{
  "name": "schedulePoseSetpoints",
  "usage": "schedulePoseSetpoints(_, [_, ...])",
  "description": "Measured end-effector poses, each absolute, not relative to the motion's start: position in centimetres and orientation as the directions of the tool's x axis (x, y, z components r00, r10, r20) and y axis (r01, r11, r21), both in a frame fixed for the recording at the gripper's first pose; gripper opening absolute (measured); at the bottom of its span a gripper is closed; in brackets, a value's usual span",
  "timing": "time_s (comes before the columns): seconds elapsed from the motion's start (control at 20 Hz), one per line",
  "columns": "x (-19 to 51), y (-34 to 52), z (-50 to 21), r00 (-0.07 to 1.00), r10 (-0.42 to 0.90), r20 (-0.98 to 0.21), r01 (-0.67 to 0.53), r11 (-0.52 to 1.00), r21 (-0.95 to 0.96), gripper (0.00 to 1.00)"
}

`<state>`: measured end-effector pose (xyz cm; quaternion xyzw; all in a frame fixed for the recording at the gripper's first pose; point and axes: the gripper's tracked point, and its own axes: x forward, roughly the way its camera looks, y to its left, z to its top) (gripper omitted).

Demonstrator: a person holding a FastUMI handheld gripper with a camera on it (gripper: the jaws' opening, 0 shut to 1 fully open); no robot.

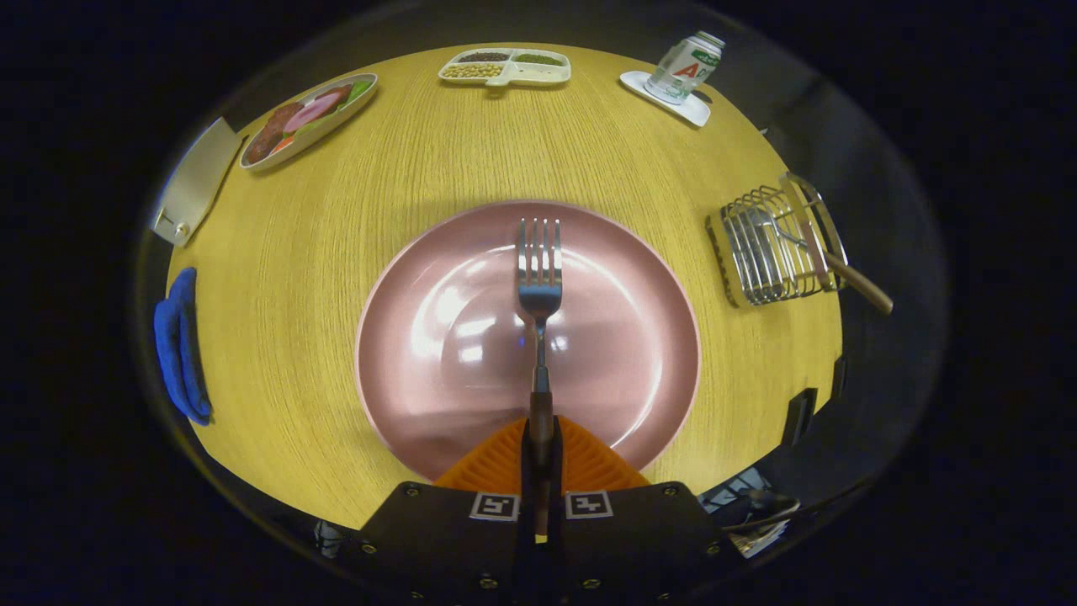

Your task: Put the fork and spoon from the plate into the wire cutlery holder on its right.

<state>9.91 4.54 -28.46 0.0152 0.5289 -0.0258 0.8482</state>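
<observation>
Your tool [539,459] is clenched on the wooden handle of the steel four-tined fork [539,278], both fingers pressing its sides, with the tines pointing ahead over the middle of the round glossy pink plate [421,337]. Whether the fork is lifted clear of the plate cannot be told.

Judgement: the fork is light and rigid, with a smooth metal neck that may slip; the handle is the sound place to hold it, and you have it near the end, so the head may droop or swing.

The wire cutlery holder [770,248] stands right of the plate near the table edge, with a wooden-handled utensil [841,269], likely the spoon, already leaning in it.

The round light wood-grain table [320,252] is flat. Beyond the plate sit an oval food dish [307,118], a divided white tray [505,67] and a can [688,66] on a white coaster; a blue cloth [178,345] lies left of the plate.
</observation>
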Motion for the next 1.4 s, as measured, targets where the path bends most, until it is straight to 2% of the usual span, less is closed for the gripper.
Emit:
schedulePoseSetpoints(0.15, [10.3,3.0,-26.5,0.449,-0.103,-0.888,0.027,0.994,-0.102,0.06])
schedulePoseSetpoints(0.45, [11.0,1.0,-22.9,0.491,-0.143,-0.860,0.053,0.989,-0.135,0.06])
schedulePoseSetpoints(1.05, [12.0,-7.3,-16.9,0.541,-0.241,-0.806,0.201,0.967,-0.155,0.06])
schedulePoseSetpoints(1.4, [11.5,-12.1,-16.5,0.515,-0.292,-0.806,0.252,0.950,-0.183,0.06])
